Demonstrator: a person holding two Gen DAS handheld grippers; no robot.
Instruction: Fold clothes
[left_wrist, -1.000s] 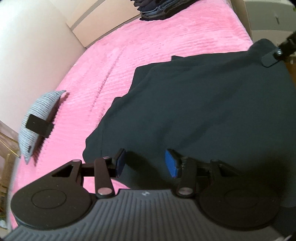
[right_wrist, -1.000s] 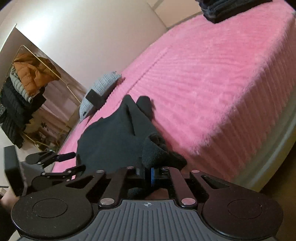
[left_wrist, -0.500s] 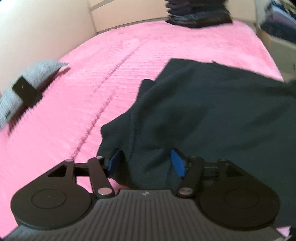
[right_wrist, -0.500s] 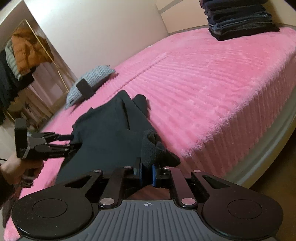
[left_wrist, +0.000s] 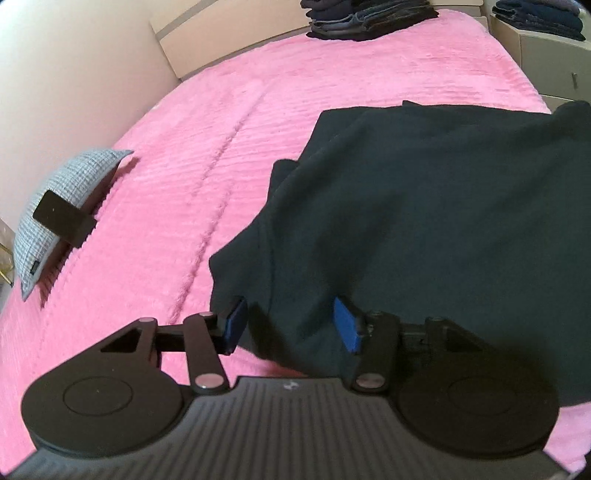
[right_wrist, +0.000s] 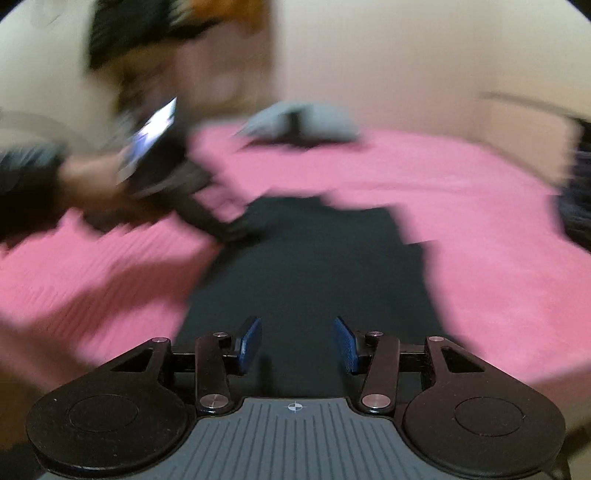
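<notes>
A dark, near-black garment (left_wrist: 424, 206) lies spread on the pink bed cover (left_wrist: 229, 122). My left gripper (left_wrist: 291, 325) sits at its near left corner. Its jaws are closing with a fold of the cloth between the blue pads (left_wrist: 236, 323), which stand apart without pinching it. In the blurred right wrist view, the garment (right_wrist: 314, 266) stretches away below my right gripper (right_wrist: 297, 343). That gripper's jaws are opening and nothing is between them. A hand (right_wrist: 88, 181) holds the left gripper (right_wrist: 240, 230) at the garment's far left edge.
A grey pillow (left_wrist: 70, 206) with a black block on it lies at the bed's left side, by the wall. A stack of folded dark clothes (left_wrist: 369, 18) sits at the far end. More clothes rest on a cabinet (left_wrist: 543, 48) to the right.
My right gripper let go of the bunched cloth, opened, rolled and swung round toward the pillow. My left gripper shifted along the garment's edge, and its jaws widened then narrowed.
</notes>
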